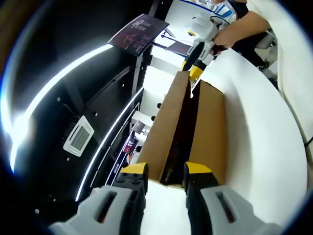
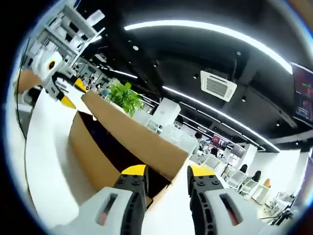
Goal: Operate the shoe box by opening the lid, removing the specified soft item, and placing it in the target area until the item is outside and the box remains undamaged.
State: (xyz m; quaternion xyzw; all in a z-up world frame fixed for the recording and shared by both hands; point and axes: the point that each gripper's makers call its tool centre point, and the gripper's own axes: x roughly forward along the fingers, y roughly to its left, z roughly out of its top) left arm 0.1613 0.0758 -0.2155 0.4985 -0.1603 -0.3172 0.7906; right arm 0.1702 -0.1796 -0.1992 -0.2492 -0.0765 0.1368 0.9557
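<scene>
1. Overhead, a dark ceiling carries long white light strips (image 2: 210,30) and a square air vent (image 2: 218,85). An open office stretches behind, with a green plant (image 2: 123,97) and white shelving.
2. White and smooth, the surface (image 1: 259,147) bears the cardboard shoe box (image 1: 208,127). It curves away towards a person's forearm (image 1: 242,25) at the far end.
3. In the left gripper view, the box lies lengthwise ahead of the left gripper (image 1: 166,177). Its near end sits between and just beyond the yellow-tipped fingers (image 1: 134,171).
4. Those fingers are spread apart and I cannot tell that they touch the cardboard.
5. The lid (image 1: 166,122) is raised along one long side, leaving a dark slit (image 1: 183,132) into the box's inside. What lies inside is too dark to make out.
6. At the box's far end, the right gripper (image 1: 194,68) meets the lid's corner, held by the person's hand (image 1: 222,39). From here, whether it pinches the edge cannot be told.
7. In the right gripper view, the right gripper (image 2: 166,178) has its fingers (image 2: 133,172) spread, with the lifted lid (image 2: 132,134) running across just ahead of them and passing into the gap.
8. Below the lid, the box wall (image 2: 93,152) and the dark inside show.
9. The left gripper (image 2: 58,81) appears at the box's far end, close against the cardboard.
10. A dark screen (image 1: 139,32) hangs beyond the surface in the left gripper view.
</scene>
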